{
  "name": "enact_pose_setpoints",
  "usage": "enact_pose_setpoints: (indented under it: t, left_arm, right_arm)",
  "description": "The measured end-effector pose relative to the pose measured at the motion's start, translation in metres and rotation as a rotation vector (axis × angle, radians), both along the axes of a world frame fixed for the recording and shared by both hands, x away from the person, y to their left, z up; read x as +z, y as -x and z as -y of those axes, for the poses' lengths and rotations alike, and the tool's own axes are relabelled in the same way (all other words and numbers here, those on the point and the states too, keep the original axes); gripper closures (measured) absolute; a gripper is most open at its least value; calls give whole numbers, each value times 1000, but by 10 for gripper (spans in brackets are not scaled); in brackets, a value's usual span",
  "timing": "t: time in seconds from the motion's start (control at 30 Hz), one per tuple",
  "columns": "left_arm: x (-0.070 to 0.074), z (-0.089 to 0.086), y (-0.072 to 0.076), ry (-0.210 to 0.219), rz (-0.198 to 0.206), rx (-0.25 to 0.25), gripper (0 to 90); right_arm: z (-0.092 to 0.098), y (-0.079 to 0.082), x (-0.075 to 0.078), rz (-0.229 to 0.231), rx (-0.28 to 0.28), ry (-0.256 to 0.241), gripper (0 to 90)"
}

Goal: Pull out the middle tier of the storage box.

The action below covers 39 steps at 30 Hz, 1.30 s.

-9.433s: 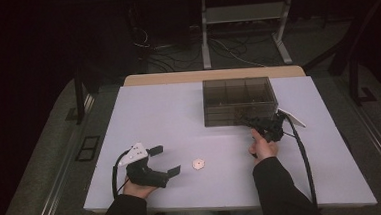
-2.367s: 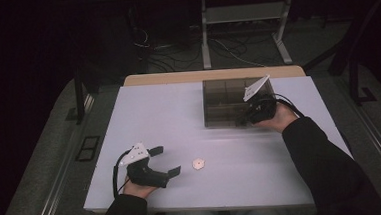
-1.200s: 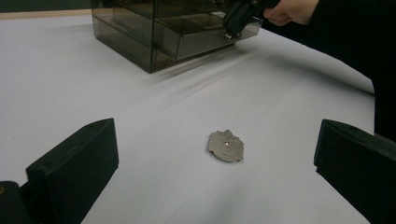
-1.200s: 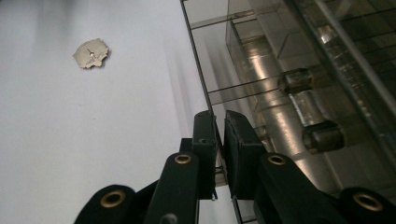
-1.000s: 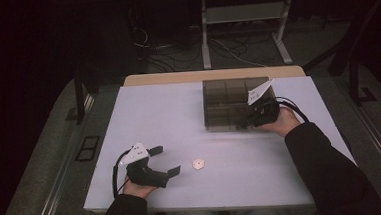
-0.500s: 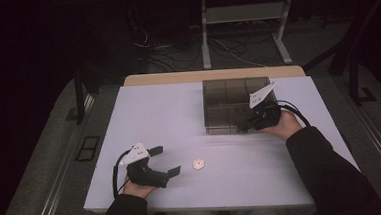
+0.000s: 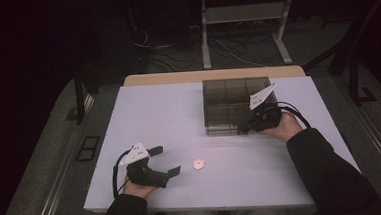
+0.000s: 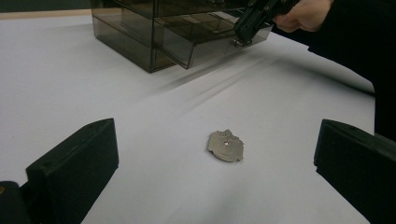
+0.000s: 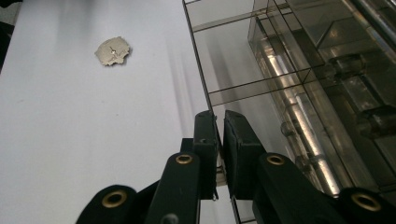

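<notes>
A white rectangular table [image 7: 129, 116] carries a smoked, see-through plastic drawer cabinet [image 7: 228, 97] on its far right part. The right gripper [image 7: 245, 127], black and held in the person's right hand [image 7: 282, 128], sits at the near right corner of that cabinet. In the right gripper view its two black jaws stand almost together, with only a thin slit between them, and they pinch the front wall of a clear smoked plastic drawer [image 9: 243, 70] at its edge. The left gripper view shows the same drawer [image 8: 205, 39] standing out from the cabinet's front towards the near side, with the right gripper [image 8: 240, 32] clamped on its outer corner.

A small, flat, silver-grey metal piece with a toothed, uneven rim [image 7: 198, 163] lies on the bare table top, near the front edge and left of the cabinet, well apart from the drawer. In the right gripper view this piece [image 9: 112, 50] lies far off to the left of the closed jaws, untouched.

The left gripper [image 7: 163, 162], also black with a grey three-cornered plate on top, rests low over the near left part of the table in the person's left hand [image 7: 135, 186]. Its jaws are spread wide and hold nothing. In the left gripper view the metal piece [image 8: 226, 146] lies flat on the table ahead of the jaws, between their two lines, a little nearer the right one, touching neither.
</notes>
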<state>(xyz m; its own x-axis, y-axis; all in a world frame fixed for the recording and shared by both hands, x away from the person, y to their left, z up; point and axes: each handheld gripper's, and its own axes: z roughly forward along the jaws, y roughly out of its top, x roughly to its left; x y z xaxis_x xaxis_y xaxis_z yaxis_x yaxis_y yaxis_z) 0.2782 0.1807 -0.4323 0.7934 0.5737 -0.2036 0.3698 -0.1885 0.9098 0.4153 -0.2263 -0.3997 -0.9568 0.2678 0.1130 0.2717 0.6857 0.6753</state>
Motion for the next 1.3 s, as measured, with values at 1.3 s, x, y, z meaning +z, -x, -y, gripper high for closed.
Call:
enact_pose_setpoints:
  t: [1.3]
  left_arm:
    - [0, 0, 0, -3, -1, -4, 0]
  right_arm:
    - [3, 11, -3, -16, 12, -3, 823]
